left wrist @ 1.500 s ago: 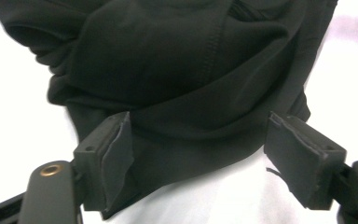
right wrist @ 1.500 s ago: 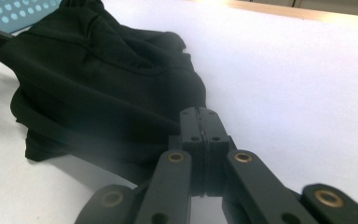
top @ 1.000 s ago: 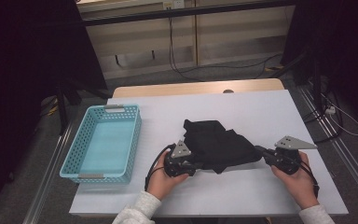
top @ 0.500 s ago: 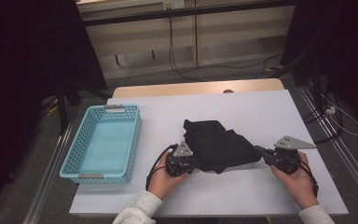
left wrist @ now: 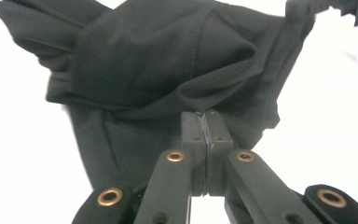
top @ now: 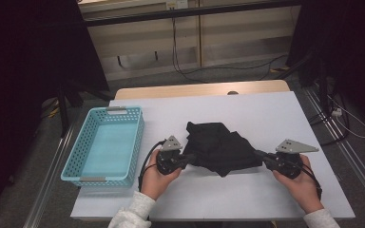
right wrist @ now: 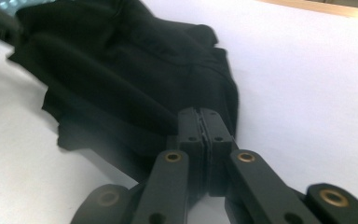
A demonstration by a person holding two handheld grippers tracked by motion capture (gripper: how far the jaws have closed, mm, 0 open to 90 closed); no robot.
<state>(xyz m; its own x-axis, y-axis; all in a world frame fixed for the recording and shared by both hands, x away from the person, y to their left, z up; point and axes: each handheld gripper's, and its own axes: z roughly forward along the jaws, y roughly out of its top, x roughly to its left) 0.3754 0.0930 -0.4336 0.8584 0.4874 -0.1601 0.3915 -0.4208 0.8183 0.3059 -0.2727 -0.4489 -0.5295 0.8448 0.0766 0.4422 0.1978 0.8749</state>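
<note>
Both tools grip the crumpled black cloth garment (top: 221, 147): left tool (top: 186, 157) has just closed on its edge, right tool (top: 261, 155) pinches the opposite edge. Next, I judge, lift and spread it.

Black cloth (top: 221, 149) (probably plain), turquoise basket (top: 105, 176)

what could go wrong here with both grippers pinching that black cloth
1. The left gripper, whose jaws have just been closing, and the right gripper each pinch only a thin edge of the black cloth; a hard pull could slip it free.
2. The cloth is bunched in folds, so lifting may raise it crumpled rather than spread.
3. The blue basket sits close beside the left gripper and could get knocked.
</note>
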